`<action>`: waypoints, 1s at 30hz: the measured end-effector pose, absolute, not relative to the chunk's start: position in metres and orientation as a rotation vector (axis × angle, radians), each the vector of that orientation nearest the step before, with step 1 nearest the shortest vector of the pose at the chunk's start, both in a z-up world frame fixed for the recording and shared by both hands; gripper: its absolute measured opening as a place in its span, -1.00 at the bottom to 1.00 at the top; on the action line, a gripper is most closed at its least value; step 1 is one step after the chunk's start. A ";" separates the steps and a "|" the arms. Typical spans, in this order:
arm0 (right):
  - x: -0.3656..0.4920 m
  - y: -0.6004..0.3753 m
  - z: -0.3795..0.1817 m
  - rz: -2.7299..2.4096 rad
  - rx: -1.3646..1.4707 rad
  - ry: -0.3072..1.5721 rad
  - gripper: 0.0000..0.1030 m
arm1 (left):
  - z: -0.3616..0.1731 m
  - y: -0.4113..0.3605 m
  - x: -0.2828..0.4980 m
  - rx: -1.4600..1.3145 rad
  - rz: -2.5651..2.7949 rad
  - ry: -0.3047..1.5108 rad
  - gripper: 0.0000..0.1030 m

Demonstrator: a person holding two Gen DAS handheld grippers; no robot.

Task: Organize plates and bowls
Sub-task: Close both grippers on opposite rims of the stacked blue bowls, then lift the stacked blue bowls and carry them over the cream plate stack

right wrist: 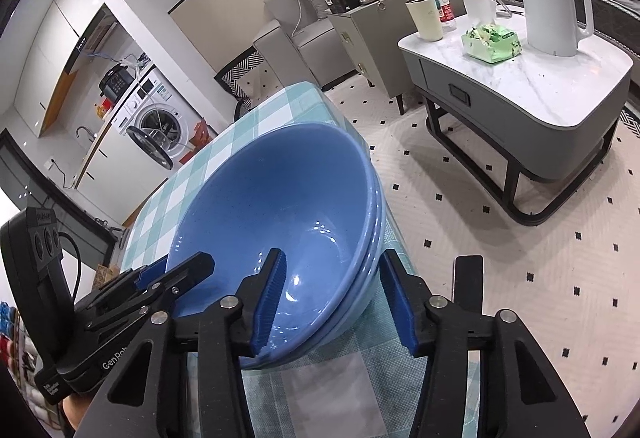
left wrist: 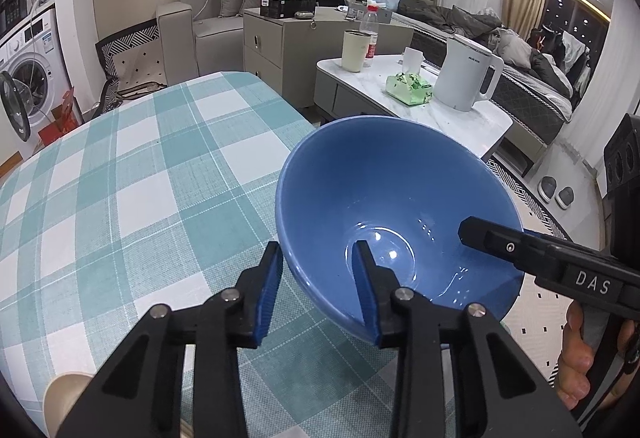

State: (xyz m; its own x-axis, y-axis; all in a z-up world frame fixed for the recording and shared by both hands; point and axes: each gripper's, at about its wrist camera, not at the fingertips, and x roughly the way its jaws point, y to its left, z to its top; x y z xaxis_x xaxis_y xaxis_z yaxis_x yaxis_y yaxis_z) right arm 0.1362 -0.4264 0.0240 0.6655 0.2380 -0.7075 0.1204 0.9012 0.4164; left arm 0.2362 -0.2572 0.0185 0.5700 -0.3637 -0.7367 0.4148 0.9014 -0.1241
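Two tools straddle the bowl stack at the worktop's corner

Two blue bowls [right wrist: 280,222] sit nested, as the doubled rim in the right wrist view shows, and the stack rests on the checked worktop [left wrist: 132,174] close to its near corner. Each tool has one finger inside the upper bowl and one outside its wall. The left tool [left wrist: 318,290] frames the rim on its side with a clear gap between pad and wall, so it is part open and clamps nothing. The right tool [right wrist: 334,296] is likewise spread, its inner finger [right wrist: 270,298] over the bowl's inside and its outer finger off the stack's flank; it seems not to grip yet.

Holding opposite rims would, I judge, let the pair steady or lift the stack evenly without tipping it. Whether the aim is to seat the upper bowl or to carry both I cannot tell.

Room is uneven. The stack lies near the worktop's edge on the right side, with floor [right wrist: 460,238] beyond, so a nudge that way risks a fall. Toward the left and far side the cloth lies bare and wide. A pale rounded object [left wrist: 64,402] shows at the lower left corner of the left view, too cut off to name.
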 end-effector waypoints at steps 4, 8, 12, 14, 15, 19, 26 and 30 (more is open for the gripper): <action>0.136 -0.427 0.025 0.063 0.457 0.836 -0.09 | 0.019 -0.258 0.235 0.072 -0.453 0.848 -0.33; 0.136 -0.428 0.027 0.062 0.455 0.828 -0.15 | 0.019 -0.258 0.235 0.071 -0.453 0.847 -0.33; 0.136 -0.427 0.027 0.049 0.439 0.829 -0.26 | 0.021 -0.257 0.234 0.078 -0.448 0.842 -0.34; 0.136 -0.427 0.027 0.050 0.437 0.830 -0.31 | 0.021 -0.255 0.234 0.081 -0.442 0.840 -0.34; 0.135 -0.428 0.027 0.050 0.437 0.829 -0.31 | 0.021 -0.255 0.234 0.080 -0.441 0.840 -0.34; 0.136 -0.426 0.027 0.046 0.422 0.828 -0.32 | 0.021 -0.255 0.232 0.093 -0.435 0.835 -0.34; 0.136 -0.424 0.027 0.049 0.421 0.829 -0.32 | 0.021 -0.254 0.231 0.099 -0.431 0.830 -0.34; 0.136 -0.423 0.027 0.051 0.421 0.829 -0.32 | 0.022 -0.254 0.230 0.099 -0.430 0.830 -0.34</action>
State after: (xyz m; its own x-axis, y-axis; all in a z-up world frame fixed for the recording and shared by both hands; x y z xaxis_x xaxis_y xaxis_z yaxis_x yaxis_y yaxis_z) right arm 0.1359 -0.4227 0.0266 0.6794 0.2062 -0.7042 0.1182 0.9164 0.3823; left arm 0.2300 -0.2536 0.0215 0.5943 -0.3314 -0.7328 0.4074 0.9097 -0.0809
